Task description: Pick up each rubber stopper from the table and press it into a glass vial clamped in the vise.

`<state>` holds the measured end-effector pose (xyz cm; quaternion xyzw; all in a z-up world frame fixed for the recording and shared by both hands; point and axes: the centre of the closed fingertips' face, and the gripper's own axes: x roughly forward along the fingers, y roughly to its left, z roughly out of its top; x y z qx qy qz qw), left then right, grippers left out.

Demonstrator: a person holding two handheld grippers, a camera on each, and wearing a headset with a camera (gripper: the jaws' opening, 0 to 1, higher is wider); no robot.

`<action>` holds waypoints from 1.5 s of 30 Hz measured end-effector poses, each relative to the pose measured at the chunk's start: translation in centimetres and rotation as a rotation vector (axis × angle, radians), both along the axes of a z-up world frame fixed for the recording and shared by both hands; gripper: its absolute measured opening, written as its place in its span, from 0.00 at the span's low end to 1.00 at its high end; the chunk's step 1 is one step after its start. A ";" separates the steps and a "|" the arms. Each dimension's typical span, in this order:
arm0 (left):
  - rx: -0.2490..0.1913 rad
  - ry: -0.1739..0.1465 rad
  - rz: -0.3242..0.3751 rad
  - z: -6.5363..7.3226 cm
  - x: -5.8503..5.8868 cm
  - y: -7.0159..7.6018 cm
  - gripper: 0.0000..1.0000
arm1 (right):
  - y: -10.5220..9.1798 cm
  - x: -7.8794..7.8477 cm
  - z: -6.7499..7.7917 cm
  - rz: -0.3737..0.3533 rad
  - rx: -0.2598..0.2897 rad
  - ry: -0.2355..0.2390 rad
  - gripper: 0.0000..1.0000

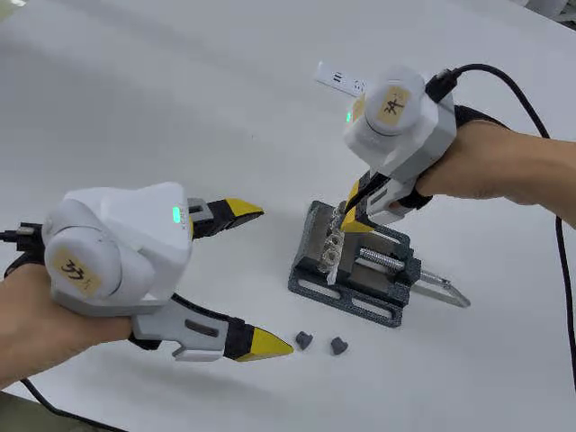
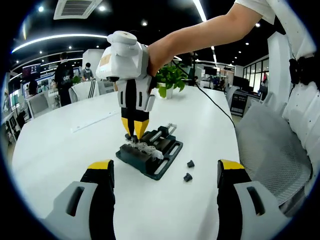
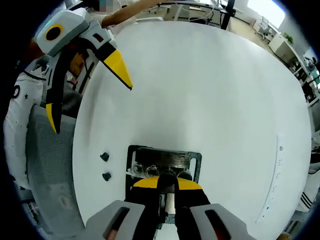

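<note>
Pointing steeply down, right claw has its yellow tips drawn almost together, with only a narrow slit between them. Something small and dark sits at the tips in the right gripper view; cannot tell whether it is a stopper. Tips are at the far end of the row of glass vials, directly over one of them. Contact cannot be resolved.

Vials stand upright in a line, clamped in the dark vise. Vise sits flat on the white counter, and its screw handle sticks out toward the right of the head view.

Left claw is spread wide with nothing between its jaws. It is held to the left of the vise and apart from it. In the left gripper view the vise lies straight ahead, framed by the two jaws.

One rubber stopper and a second stopper lie side by side on the counter, just off the near corner of the vise. They are close to the lower tip of the left claw but touch neither claw nor vise.

Further out, a white strip lies flat on the counter beyond the right claw. A black cable leaves the back of the right claw. A potted plant stands at the far side of the counter in the left gripper view.
</note>
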<state>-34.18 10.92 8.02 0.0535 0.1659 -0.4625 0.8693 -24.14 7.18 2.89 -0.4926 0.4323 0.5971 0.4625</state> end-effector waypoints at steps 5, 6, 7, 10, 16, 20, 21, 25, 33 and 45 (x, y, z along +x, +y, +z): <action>-0.001 0.001 -0.001 0.0 0.0 0.1 0.84 | 0.1 0.3 -0.2 0.015 -0.039 -0.012 0.05; -0.003 0.002 -0.001 0.0 0.0 0.1 0.84 | 0.1 0.2 -0.2 0.015 -0.042 -0.014 0.05; -0.003 0.000 -0.002 0.0 0.1 0.1 0.84 | 0.0 0.2 -0.2 0.014 -0.045 -0.016 0.05; -0.006 0.001 -0.003 0.0 0.1 0.0 0.84 | 0.0 0.2 -0.2 0.001 -0.053 -0.018 0.05; -0.013 -0.003 -0.003 0.1 0.2 -0.2 0.84 | 0.2 0.3 -0.3 -0.009 -0.074 -0.034 0.05; -0.012 -0.005 -0.007 0.3 0.2 -0.5 0.83 | 0.1 0.4 -0.3 0.005 -0.055 -0.019 0.06; -0.011 -0.005 -0.007 0.3 0.2 -0.4 0.83 | 0.0 0.5 -0.3 0.003 -0.053 -0.019 0.06; -0.010 -0.003 -0.002 0.3 0.1 -0.2 0.83 | 0.0 0.4 -0.2 -0.005 -0.031 -0.009 0.07; -0.017 0.002 -0.001 0.3 0.0 -0.4 0.83 | -0.1 0.4 -0.3 -0.005 -0.015 -0.009 0.07; -0.020 0.003 -0.003 0.2 0.0 -0.5 0.82 | -0.2 0.1 -0.2 -0.012 -0.002 -0.007 0.09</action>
